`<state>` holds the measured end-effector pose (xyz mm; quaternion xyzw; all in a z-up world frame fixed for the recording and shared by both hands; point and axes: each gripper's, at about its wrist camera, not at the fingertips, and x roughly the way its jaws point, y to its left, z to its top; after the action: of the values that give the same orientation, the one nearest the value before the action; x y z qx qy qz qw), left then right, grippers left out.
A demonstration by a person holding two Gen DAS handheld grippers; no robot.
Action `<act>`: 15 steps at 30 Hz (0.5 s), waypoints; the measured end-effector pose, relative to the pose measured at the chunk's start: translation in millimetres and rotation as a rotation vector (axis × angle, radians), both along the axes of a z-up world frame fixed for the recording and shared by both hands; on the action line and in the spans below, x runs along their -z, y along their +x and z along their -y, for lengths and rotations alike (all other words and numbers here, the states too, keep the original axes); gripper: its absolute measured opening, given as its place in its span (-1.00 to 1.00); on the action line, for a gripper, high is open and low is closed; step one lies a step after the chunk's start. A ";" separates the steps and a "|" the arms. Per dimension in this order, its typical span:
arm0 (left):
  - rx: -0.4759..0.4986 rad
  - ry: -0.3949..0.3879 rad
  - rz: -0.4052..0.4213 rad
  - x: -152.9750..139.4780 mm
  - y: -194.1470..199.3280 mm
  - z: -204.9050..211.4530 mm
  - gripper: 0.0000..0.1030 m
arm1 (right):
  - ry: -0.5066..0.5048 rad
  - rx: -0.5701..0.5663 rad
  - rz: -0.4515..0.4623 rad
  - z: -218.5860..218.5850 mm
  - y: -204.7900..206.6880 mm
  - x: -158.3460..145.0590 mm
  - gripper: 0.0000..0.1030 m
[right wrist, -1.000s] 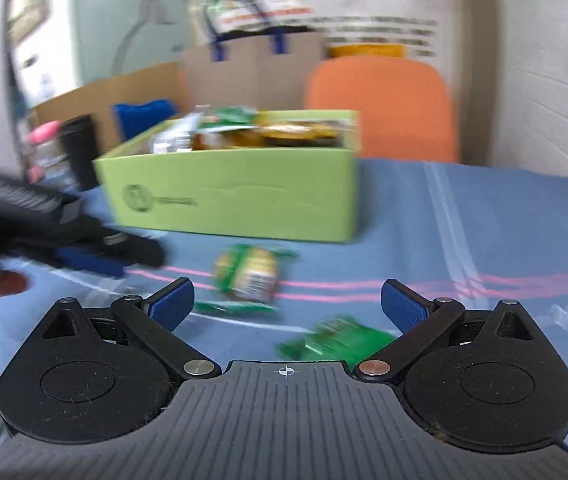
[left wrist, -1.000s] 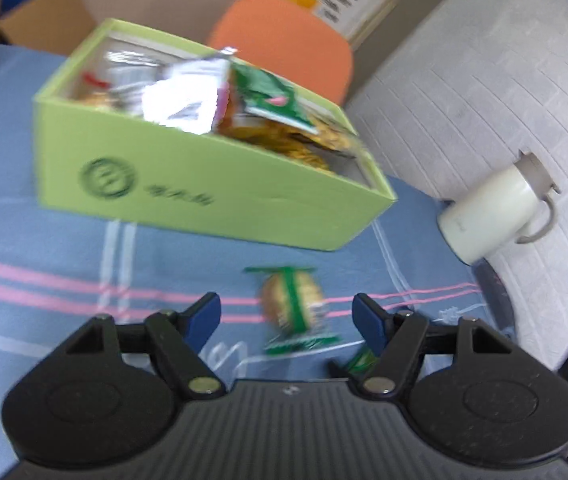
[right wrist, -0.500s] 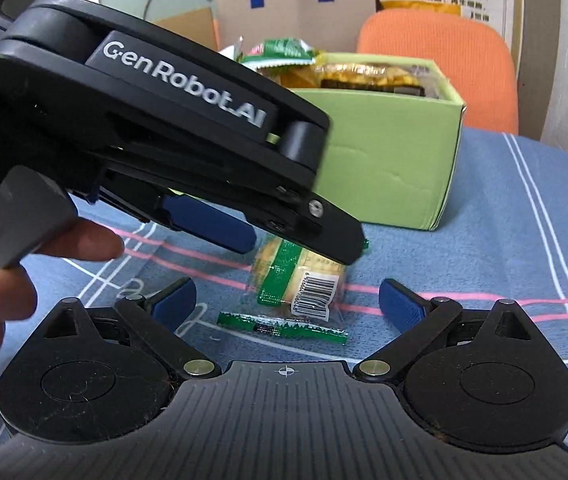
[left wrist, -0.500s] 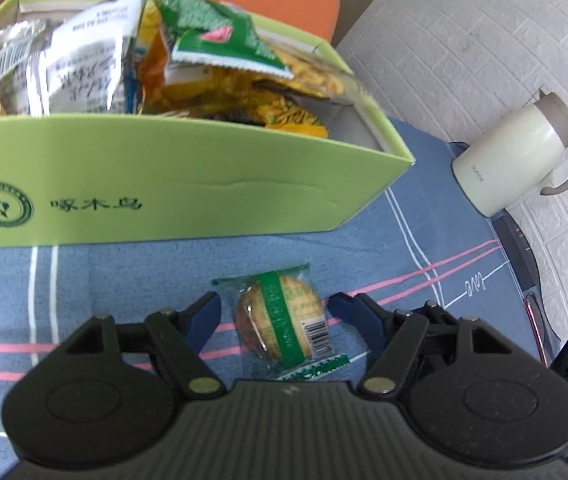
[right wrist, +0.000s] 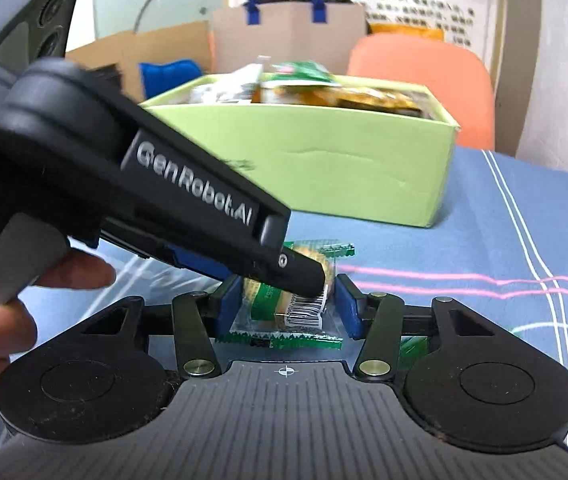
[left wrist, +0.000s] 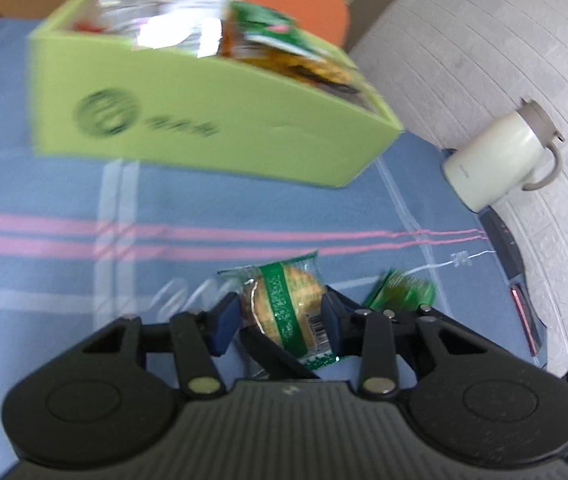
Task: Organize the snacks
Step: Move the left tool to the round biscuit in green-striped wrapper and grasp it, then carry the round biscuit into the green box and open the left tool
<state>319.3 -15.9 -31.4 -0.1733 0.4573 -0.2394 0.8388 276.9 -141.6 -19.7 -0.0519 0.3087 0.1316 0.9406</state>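
Closing both the left gripper (left wrist: 280,316) and right gripper (right wrist: 288,304) on one wrapped biscuit (left wrist: 284,300), pads touching it; next, lifting toward the green box (left wrist: 204,120) ahead.

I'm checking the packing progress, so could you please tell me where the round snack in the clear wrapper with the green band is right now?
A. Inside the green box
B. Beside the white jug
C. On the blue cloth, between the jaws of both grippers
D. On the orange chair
C: the wrapped snack lies on the blue cloth in front of the green box, with the closing jaws of the left gripper and the right gripper on either side of it.
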 end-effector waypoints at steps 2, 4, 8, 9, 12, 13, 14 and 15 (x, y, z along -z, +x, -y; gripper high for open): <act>-0.036 0.019 0.001 1.0 -17.3 -18.0 -0.31 | -0.025 -0.041 0.004 -21.5 -13.9 1.7 -0.38; -0.065 0.017 -0.009 2.1 -29.0 -34.7 -0.30 | -0.033 -0.081 0.000 -40.9 -23.6 5.0 -0.38; -0.087 -0.042 -0.023 5.1 -40.9 -53.8 -0.09 | -0.004 -0.110 -0.025 -58.9 -34.3 10.2 -0.14; -0.091 -0.043 -0.017 4.4 -41.5 -54.3 -0.09 | -0.016 -0.105 -0.017 -61.5 -38.7 9.3 -0.08; -0.086 -0.032 -0.019 4.3 -38.5 -47.3 -0.09 | -0.003 -0.077 -0.005 -58.8 -42.8 6.1 0.00; -0.078 -0.028 -0.019 4.9 -38.1 -43.3 -0.09 | 0.005 -0.073 -0.018 -57.0 -40.8 7.7 0.00; -0.074 -0.016 -0.007 4.5 -38.3 -39.2 -0.17 | 0.015 -0.073 -0.033 -56.0 -38.7 9.5 0.00; -0.073 0.008 0.005 3.5 -39.7 -34.9 -0.32 | 0.024 -0.076 -0.041 -55.2 -37.7 10.1 -0.04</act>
<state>279.6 19.1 -34.9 -0.1857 0.4494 -0.2074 0.8489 239.2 -86.4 -29.8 -0.0496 0.3242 0.1720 0.9289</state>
